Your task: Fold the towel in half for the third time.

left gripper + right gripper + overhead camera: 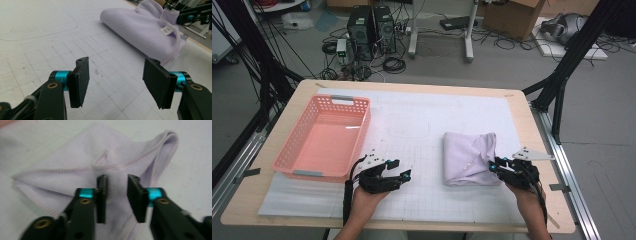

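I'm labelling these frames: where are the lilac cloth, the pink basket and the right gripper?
lilac cloth [467, 157], high view, middle of its folded top.
pink basket [362, 131], high view, right wall.
right gripper [117, 195], right gripper view, between its jaw tips.

The scene was evenly and brightly lit from above, with only faint, soft shadows under the pink perforated plastic basket [323, 137] and the folded lilac fleece cloth [469, 157]. The white gridded foam mat [422, 115] looked pale and nearly washed out. The high view was slightly soft and low in detail. The left gripper view was sharp up close, softening toward the far cloth. The right gripper view was blurred throughout, the cloth's stitched hems smeared.
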Available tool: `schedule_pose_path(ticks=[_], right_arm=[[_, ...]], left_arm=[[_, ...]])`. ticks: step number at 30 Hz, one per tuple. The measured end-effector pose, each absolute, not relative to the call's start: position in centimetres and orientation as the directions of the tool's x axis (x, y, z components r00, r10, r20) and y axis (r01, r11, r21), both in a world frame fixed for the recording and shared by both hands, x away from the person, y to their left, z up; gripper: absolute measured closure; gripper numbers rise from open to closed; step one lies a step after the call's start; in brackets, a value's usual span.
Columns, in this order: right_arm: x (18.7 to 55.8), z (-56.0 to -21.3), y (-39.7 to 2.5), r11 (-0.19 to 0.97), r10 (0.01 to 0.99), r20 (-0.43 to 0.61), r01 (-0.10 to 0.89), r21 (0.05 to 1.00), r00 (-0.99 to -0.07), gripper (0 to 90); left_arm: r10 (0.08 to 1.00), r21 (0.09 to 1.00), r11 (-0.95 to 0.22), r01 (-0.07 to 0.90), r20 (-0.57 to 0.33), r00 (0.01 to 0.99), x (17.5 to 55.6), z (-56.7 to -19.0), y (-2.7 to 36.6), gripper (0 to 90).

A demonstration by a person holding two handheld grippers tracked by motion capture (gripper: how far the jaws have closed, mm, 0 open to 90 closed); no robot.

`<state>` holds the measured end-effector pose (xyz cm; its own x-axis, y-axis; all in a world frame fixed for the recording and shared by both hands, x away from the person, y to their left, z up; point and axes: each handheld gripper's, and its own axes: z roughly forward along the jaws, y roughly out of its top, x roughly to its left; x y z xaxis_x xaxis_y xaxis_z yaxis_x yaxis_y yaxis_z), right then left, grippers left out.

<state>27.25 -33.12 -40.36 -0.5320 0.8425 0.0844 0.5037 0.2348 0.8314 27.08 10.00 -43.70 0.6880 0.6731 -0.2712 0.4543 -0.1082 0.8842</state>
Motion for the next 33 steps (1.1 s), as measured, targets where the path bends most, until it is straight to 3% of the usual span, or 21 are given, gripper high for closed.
schedule_pose_path(ticks=[1, 6, 13, 24, 28, 33], right_arm=[[27.1, -39.7, -33.1, 0.205, 0.849, 0.094, 0.489, 0.848, -0.519, 56.6], [28.5, -37.4, -31.1, 0.19, 0.84, 0.087, 0.439, 0.878, -0.536, 55.5], [31.5, -38.8, -28.9, 0.319, 0.834, 0.029, 0.524, 0.79, -0.551, 67.6], [27.2, -41.9, -33.5, 0.395, 0.834, -0.024, 0.566, 0.724, -0.552, 68.6], [25.8, -41.0, -35.1, 0.35, 0.851, -0.013, 0.547, 0.76, -0.525, 66.8], [26.4, -38.9, -33.6, 0.291, 0.841, 0.014, 0.474, 0.831, -0.541, 66.0]], left_arm=[[0.673, 0.884, -0.109, 0.454, -0.27, 0.688, 27.1, -43.7, 10.0, 38.6], [0.672, 0.884, -0.106, 0.454, -0.273, 0.689, 27.1, -43.7, 10.0, 38.5], [0.669, 0.884, -0.107, 0.456, -0.275, 0.691, 27.1, -43.8, 10.0, 38.5], [0.674, 0.884, -0.102, 0.457, -0.277, 0.685, 27.2, -43.8, 10.1, 38.5], [0.673, 0.883, -0.104, 0.457, -0.276, 0.687, 27.2, -43.8, 10.0, 38.5], [0.668, 0.884, -0.111, 0.454, -0.271, 0.693, 27.1, -43.8, 9.9, 38.5]])
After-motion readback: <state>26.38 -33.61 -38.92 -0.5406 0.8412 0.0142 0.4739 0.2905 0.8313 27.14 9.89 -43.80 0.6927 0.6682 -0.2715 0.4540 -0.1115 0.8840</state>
